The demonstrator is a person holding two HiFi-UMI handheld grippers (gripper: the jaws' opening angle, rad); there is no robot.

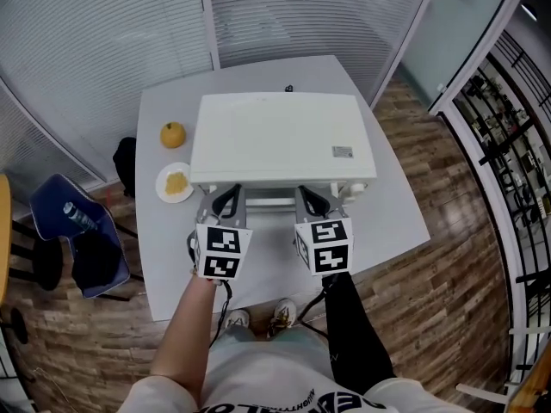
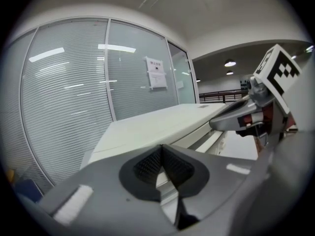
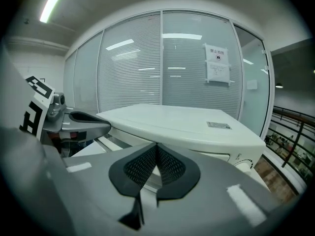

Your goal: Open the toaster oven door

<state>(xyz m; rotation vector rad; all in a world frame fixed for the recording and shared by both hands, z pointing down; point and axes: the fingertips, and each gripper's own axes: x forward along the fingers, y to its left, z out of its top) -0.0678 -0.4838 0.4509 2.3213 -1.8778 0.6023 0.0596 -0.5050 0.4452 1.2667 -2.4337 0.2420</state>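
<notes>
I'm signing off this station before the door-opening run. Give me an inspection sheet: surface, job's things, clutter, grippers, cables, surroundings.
Surface: grey table, largely covered by the oven.
Job's things: white toaster oven, door looks shut; handle at the front, between the two grippers.
Clutter: orange fruit and a plate of yellow food, left of the oven.
Grippers: left claw and right claw both shut, nothing between the jaws, at the oven's front edge.
Cables: thin dark cable hanging under the left gripper.
Surroundings: glass walls with blinds, wooden floor, blue chair, railing.
</notes>
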